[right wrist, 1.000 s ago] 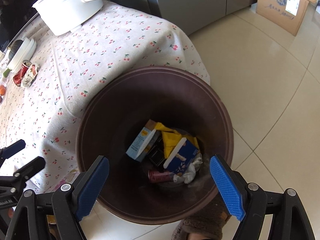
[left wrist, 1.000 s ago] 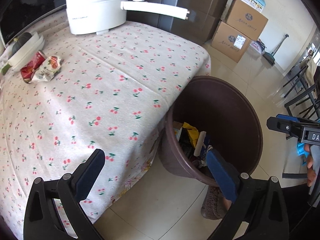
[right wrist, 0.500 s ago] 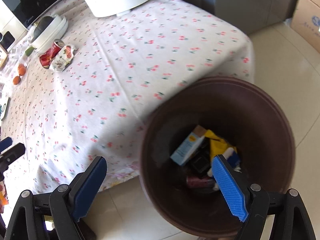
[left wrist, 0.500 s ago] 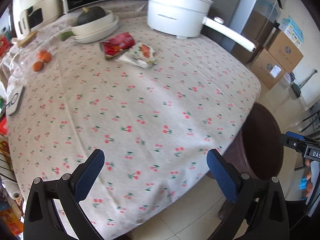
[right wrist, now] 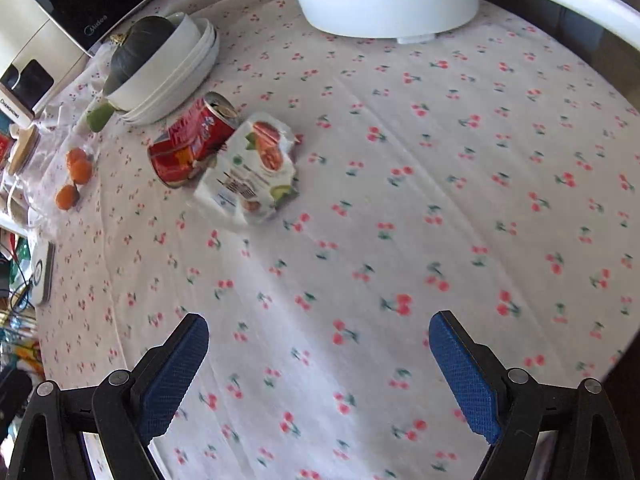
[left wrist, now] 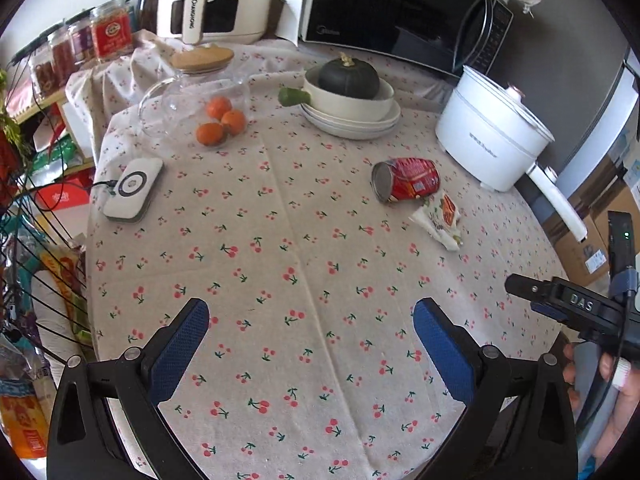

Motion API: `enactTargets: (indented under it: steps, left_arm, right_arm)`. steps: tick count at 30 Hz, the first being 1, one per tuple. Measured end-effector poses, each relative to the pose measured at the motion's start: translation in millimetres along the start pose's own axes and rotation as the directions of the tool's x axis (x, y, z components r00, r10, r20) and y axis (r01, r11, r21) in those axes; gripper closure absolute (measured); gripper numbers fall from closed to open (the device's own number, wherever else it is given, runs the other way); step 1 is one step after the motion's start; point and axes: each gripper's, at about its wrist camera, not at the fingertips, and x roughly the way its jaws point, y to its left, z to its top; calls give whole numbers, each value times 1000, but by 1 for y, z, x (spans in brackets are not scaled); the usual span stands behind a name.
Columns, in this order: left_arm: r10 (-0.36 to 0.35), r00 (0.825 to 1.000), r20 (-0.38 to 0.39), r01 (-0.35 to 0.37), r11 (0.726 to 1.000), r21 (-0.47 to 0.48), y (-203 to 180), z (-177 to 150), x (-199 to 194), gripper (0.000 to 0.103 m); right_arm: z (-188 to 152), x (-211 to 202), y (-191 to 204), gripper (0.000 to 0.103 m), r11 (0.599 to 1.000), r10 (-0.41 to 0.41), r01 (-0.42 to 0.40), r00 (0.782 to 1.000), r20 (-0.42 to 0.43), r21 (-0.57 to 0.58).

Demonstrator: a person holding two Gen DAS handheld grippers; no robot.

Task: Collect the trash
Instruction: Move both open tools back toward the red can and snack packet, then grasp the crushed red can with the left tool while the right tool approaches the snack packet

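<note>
A red drink can [left wrist: 408, 180] [right wrist: 192, 142] lies on its side on the cherry-print tablecloth [left wrist: 280, 264]. A crumpled white snack wrapper [left wrist: 440, 218] [right wrist: 250, 168] rests against it. My left gripper [left wrist: 312, 340] hovers open over the near part of the table, well short of both, with nothing between its blue pads. My right gripper [right wrist: 318, 356] is over the table too, its jaws still opening and empty, the can and wrapper ahead to its upper left. In the left wrist view its black body [left wrist: 572, 304] and the hand show at the right edge.
A white electric pot [left wrist: 492, 144] with a long handle stands behind the can. Stacked bowls holding a dark squash [left wrist: 348, 80], oranges [left wrist: 220, 122], a glass jar, a white charger pad [left wrist: 134, 188], a microwave and an air fryer fill the back. Cardboard boxes sit at right.
Both grippers swung away from the brown bin and over the table. The bin has left both views, and the can and wrapper now lie closer ahead. The right jaws have widened slightly.
</note>
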Motion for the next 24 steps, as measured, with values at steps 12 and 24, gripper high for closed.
enactTargets:
  steps: [12, 24]
  left_arm:
    - [71, 997, -23, -72, 995, -67, 40, 14, 11, 0]
    - [56, 998, -38, -58, 997, -51, 31, 12, 19, 0]
  right_arm:
    - [62, 85, 54, 10, 995, -37, 38, 999, -5, 91]
    - [59, 92, 57, 42, 976, -191, 195, 981, 45, -100]
